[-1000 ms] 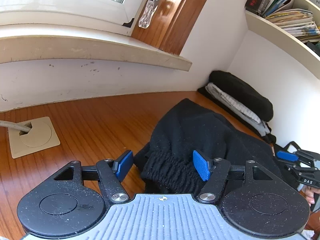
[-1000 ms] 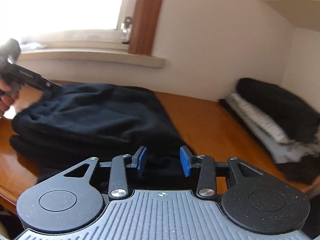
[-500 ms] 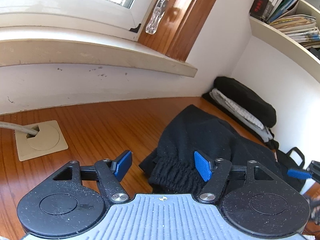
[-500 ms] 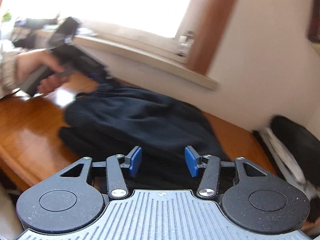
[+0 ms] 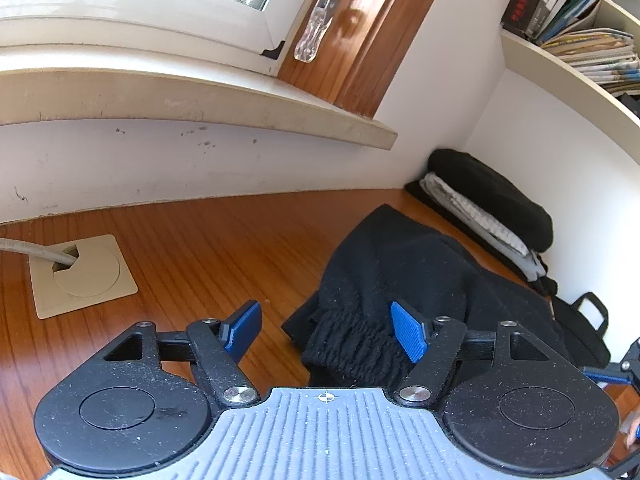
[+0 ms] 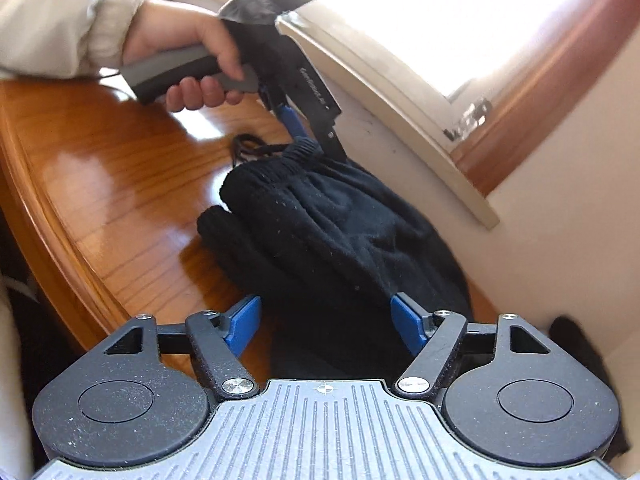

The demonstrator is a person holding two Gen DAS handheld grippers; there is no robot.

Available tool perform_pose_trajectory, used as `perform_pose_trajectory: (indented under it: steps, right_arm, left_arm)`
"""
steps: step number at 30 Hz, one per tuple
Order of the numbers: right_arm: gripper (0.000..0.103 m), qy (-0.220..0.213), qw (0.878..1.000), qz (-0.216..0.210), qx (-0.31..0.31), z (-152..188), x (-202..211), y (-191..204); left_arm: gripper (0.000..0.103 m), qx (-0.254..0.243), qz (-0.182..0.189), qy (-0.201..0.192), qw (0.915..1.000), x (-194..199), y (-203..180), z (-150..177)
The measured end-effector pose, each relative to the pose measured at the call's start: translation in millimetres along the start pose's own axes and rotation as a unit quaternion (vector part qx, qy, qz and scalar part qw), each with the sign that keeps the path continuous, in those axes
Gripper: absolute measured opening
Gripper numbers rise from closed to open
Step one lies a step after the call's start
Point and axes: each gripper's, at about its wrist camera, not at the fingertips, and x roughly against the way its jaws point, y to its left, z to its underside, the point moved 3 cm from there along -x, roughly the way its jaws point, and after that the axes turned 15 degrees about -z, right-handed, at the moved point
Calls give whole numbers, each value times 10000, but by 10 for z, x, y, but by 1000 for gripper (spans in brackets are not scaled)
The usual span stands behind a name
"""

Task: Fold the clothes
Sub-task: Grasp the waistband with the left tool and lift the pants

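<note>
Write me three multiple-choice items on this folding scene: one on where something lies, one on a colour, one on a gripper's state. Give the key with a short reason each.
1. Where does the stack of folded clothes lie?
A. In the corner of the desk against the wall
B. On the windowsill
C. On the bookshelf

2. What colour is the garment being folded?
A. Red
B. Black
C. White

3. How do the jaws of the left gripper stand?
A. Clamped flat on the cable
B. Shut with nothing between them
C. Open, with the garment's ribbed edge between the pads

Key:
1 A: the left wrist view shows the stack where the wooden desk meets the white walls.
2 B: the knit cloth is black in both views.
3 C: the blue pads stand wide apart, and the left one is clear of the cloth.
</note>
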Motion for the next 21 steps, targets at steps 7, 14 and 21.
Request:
perform_pose_trajectory:
  steps: [7, 14, 21]
  right_arm:
    - [77, 156, 9965, -100, 818, -103, -89, 182]
    - [80, 204, 9899, -16, 1404, -276, -274, 242]
    - [41, 304, 9862, -473, 1559, -325, -341, 227]
  left_arm:
    - [76, 57, 42, 65, 10000, -21, 21, 0]
    - [76, 163, 74, 127, 9998, -42, 52, -4]
    - [76, 217, 116, 197, 9995, -59, 76, 6]
